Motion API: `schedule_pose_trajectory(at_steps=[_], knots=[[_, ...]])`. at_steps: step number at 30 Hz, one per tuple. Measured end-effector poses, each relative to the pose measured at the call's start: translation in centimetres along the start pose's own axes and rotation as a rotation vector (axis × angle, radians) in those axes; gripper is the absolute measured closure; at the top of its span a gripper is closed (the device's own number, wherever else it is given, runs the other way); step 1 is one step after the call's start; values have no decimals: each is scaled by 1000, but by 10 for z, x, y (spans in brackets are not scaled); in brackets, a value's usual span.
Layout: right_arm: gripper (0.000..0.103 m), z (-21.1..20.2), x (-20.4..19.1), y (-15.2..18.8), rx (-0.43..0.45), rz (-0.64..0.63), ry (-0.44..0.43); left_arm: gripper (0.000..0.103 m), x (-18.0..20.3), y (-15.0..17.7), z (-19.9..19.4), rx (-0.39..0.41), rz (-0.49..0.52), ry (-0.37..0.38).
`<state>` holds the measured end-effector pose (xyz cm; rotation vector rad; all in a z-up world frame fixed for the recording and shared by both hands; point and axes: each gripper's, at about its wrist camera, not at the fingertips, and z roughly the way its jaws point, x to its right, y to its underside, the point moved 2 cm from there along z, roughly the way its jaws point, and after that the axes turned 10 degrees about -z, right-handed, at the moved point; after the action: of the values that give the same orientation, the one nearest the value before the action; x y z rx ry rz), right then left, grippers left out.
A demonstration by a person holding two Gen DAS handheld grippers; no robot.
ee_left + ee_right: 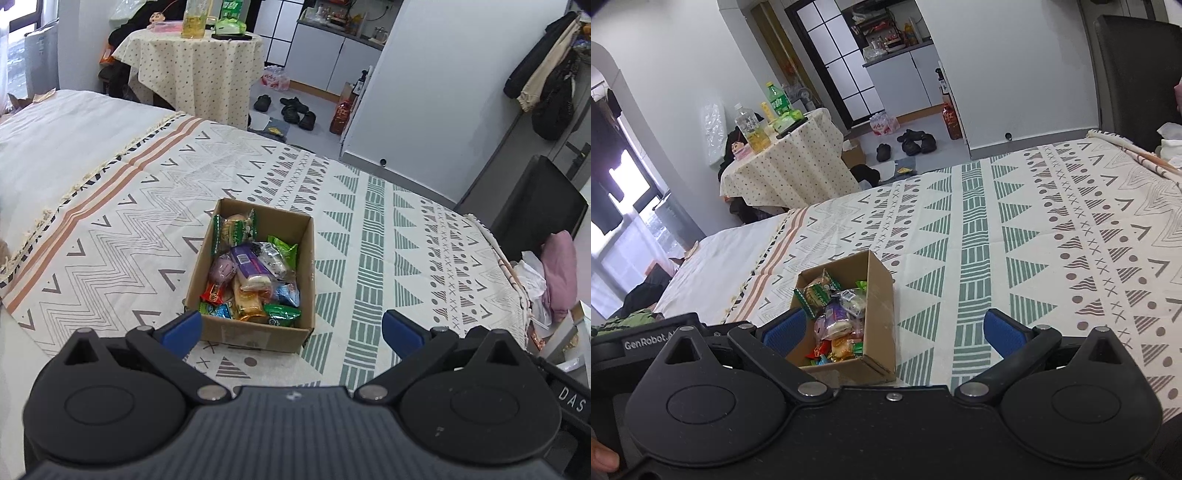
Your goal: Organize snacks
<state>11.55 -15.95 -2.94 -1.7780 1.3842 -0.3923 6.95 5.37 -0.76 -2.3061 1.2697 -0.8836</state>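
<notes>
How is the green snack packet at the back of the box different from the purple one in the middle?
The green packet leans against the cardboard box's far wall; the purple packet lies across the top of the pile. The green one shows a pale cake; the purple one bears a white label. Both are sealed wrappers inside the box.

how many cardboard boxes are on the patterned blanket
1. The cardboard box sits on the patterned blanket, filled with snacks, ahead of both open grippers. No other box is visible on it.

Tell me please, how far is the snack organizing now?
Done, as it looks: many wrapped snacks lie inside the cardboard box on the patterned cloth. In hand: nothing; left gripper and right gripper are both open and empty. Left: no loose snacks are visible on the cloth.
</notes>
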Motion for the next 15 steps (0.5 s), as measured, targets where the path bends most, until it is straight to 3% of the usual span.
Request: schedule_pose_trajectory(at_steps=[15], knots=[[0,-41,-2,17,19,-40,21,0,5,24,-27,-6,121,21]])
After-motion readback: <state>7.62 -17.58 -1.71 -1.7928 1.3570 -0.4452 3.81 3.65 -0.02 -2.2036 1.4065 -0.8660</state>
